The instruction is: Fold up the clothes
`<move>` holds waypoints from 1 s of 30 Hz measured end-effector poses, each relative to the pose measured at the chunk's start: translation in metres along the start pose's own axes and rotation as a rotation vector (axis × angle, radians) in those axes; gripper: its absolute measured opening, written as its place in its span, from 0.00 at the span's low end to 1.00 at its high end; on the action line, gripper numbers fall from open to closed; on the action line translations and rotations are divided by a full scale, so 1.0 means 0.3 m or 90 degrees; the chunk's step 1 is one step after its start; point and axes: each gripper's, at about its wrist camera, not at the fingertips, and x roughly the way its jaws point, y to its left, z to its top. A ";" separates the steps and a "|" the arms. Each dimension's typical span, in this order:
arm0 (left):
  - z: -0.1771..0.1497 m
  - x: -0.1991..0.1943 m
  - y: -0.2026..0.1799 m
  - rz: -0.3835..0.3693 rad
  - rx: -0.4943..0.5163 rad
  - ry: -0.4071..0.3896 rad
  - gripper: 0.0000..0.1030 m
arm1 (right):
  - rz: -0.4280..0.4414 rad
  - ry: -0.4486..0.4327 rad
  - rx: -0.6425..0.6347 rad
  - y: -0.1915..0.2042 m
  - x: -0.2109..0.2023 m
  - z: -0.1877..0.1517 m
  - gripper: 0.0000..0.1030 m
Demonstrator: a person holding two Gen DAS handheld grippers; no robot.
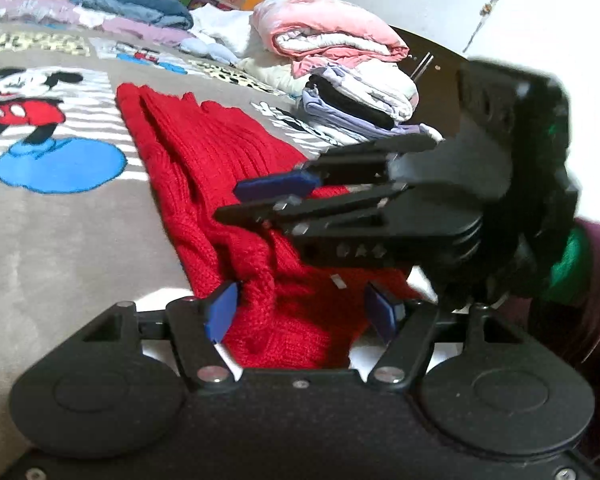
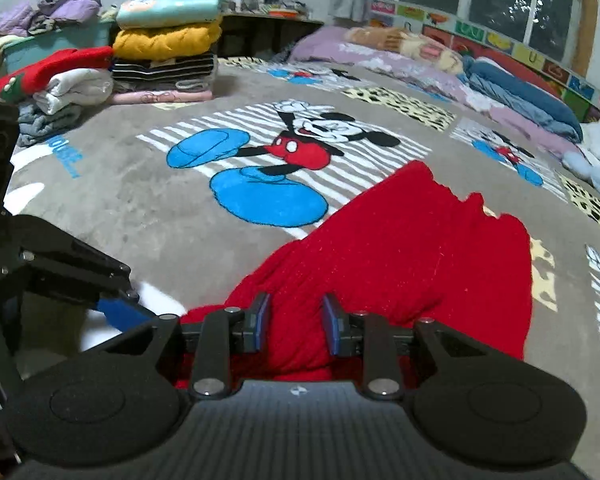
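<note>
A red knit sweater lies stretched across the grey Mickey Mouse blanket; it also shows in the right wrist view. My left gripper is open, its blue pads either side of a bunched near edge of the sweater. My right gripper has its blue pads close around a fold of the sweater's near end, with red knit filling the gap between them. The right gripper also appears in the left wrist view, over the sweater. The left gripper's fingers show at left in the right wrist view.
A stack of folded clothes topped by a pink piece sits beyond the sweater. Other folded stacks and a teal bin with clothes stand at the bed's far left. Bedding lies along the window wall.
</note>
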 end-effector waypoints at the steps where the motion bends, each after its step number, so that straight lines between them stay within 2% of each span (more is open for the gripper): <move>1: -0.003 0.000 -0.003 0.003 0.004 -0.002 0.67 | -0.004 -0.001 -0.008 0.006 -0.014 0.008 0.29; 5: -0.012 -0.004 -0.016 0.021 0.023 -0.007 0.68 | 0.007 -0.052 0.028 0.001 -0.104 -0.016 0.29; 7: -0.011 -0.003 -0.029 0.031 0.037 -0.004 0.71 | 0.006 -0.073 0.061 -0.016 -0.152 -0.039 0.29; 11: -0.004 -0.007 -0.064 0.063 0.072 0.014 0.72 | -0.021 -0.107 0.145 -0.075 -0.259 -0.143 0.31; 15: -0.009 -0.023 -0.115 0.120 0.144 0.037 0.72 | -0.070 -0.127 0.191 -0.126 -0.331 -0.256 0.33; 19: -0.026 -0.016 -0.187 0.194 0.257 0.046 0.72 | -0.114 -0.133 0.214 -0.159 -0.383 -0.355 0.35; 23: -0.052 -0.007 -0.258 0.214 0.360 0.047 0.72 | -0.134 -0.131 0.187 -0.143 -0.406 -0.432 0.36; 26: -0.103 0.012 -0.309 0.271 0.484 0.074 0.72 | -0.145 -0.118 0.137 -0.110 -0.414 -0.474 0.38; 27: -0.118 0.016 -0.314 0.289 0.517 0.085 0.72 | -0.153 -0.107 0.098 -0.083 -0.409 -0.475 0.39; 30: -0.141 0.020 -0.295 0.345 0.564 0.103 0.72 | -0.164 -0.072 0.013 -0.040 -0.383 -0.492 0.40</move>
